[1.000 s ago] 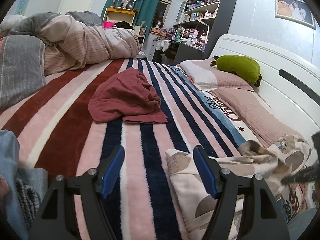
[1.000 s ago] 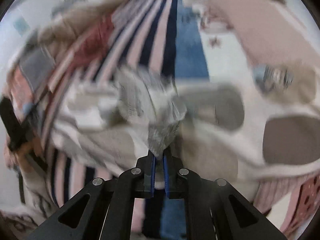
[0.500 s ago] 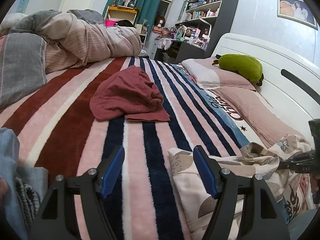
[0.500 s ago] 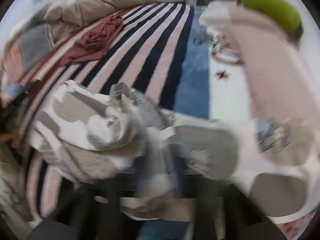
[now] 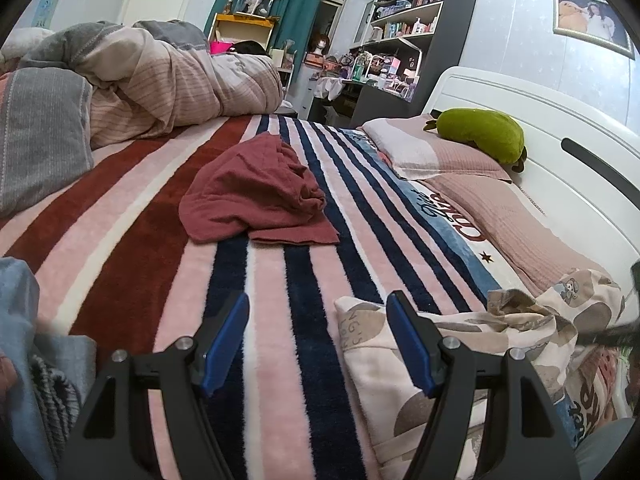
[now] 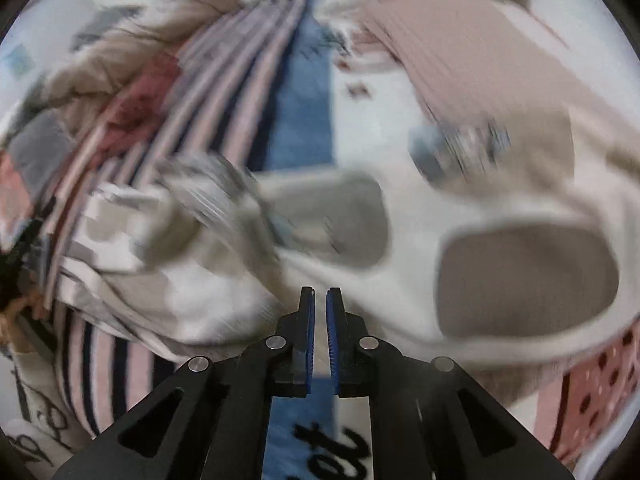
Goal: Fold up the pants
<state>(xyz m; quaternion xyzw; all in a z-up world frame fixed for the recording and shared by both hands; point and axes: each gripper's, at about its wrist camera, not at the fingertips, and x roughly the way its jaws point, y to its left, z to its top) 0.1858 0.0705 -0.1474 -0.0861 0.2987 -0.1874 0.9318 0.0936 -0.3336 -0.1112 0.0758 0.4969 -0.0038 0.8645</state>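
Observation:
Cream pants with grey-brown patches (image 5: 460, 344) lie rumpled on the striped bed at the lower right of the left wrist view. They fill the blurred right wrist view (image 6: 360, 232). My left gripper (image 5: 320, 340) is open and empty, low over the blanket just left of the pants' edge. My right gripper (image 6: 320, 304) has its jaws nearly together with nothing between them, just above the pants. A sliver of it shows at the right edge of the left wrist view (image 5: 616, 334).
A crumpled dark red garment (image 5: 256, 196) lies mid-bed. A bundled duvet (image 5: 160, 84) sits at the far left, pillows (image 5: 440, 152) and a green plush (image 5: 480, 136) by the white headboard (image 5: 560, 128). Blue-grey clothes (image 5: 24, 340) lie at lower left.
The right gripper held a bunch of the pants a second ago; it let the cloth go and now hangs shut and empty over it. The left gripper has barely moved.

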